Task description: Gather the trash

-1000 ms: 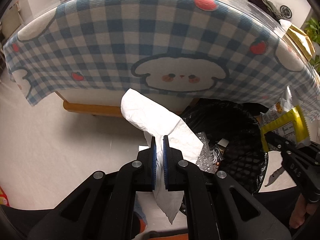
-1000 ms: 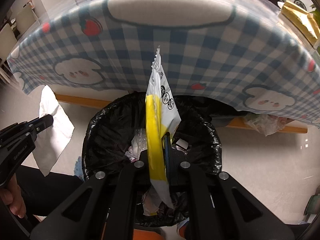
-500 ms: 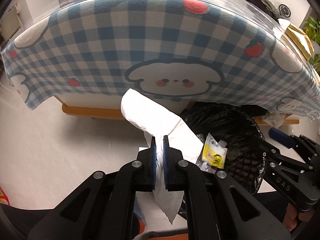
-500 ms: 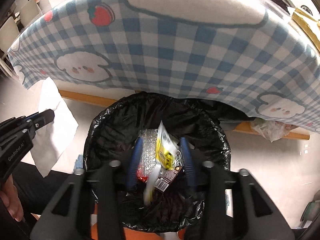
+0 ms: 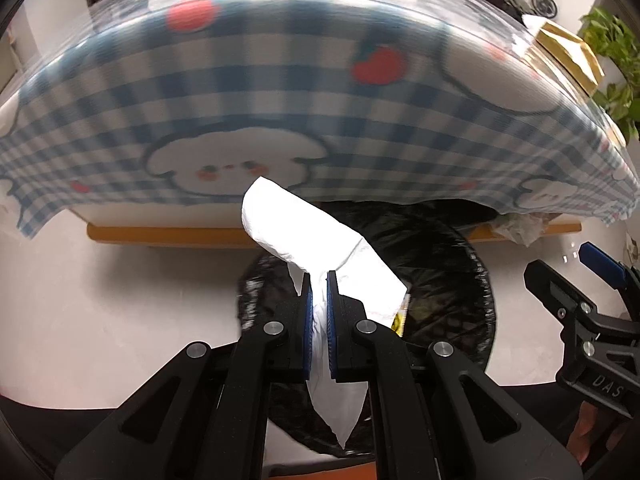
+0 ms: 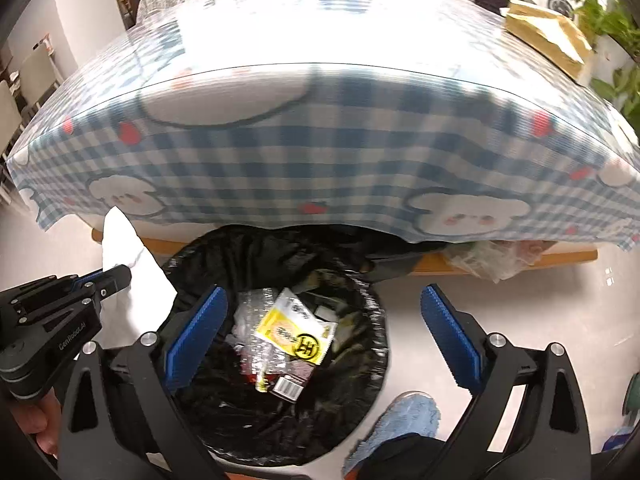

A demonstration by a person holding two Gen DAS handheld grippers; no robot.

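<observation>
My left gripper (image 5: pixel 319 280) is shut on a white paper napkin (image 5: pixel 296 232) and holds it over the left rim of the black-lined trash bin (image 5: pixel 472 280). The napkin (image 6: pixel 124 248) and left gripper (image 6: pixel 116 276) also show in the right wrist view, at the bin's left edge. My right gripper (image 6: pixel 324 300) is open and empty above the bin (image 6: pixel 372 292). A yellow and white snack wrapper (image 6: pixel 292 332) lies inside the bin on other trash. The right gripper also shows at the right of the left wrist view (image 5: pixel 568 260).
A table with a blue checked cloth (image 6: pixel 320 152) overhangs the bin's far side. A brown paper bag (image 6: pixel 548 36) lies on the table at the far right. A crumpled plastic bag (image 6: pixel 488 260) lies under the table. A blue slipper (image 6: pixel 400 420) is near the bin.
My right gripper opened and dropped the yellow wrapper into the bin, then rose. My left gripper moved right with the napkin, over the bin's rim.
</observation>
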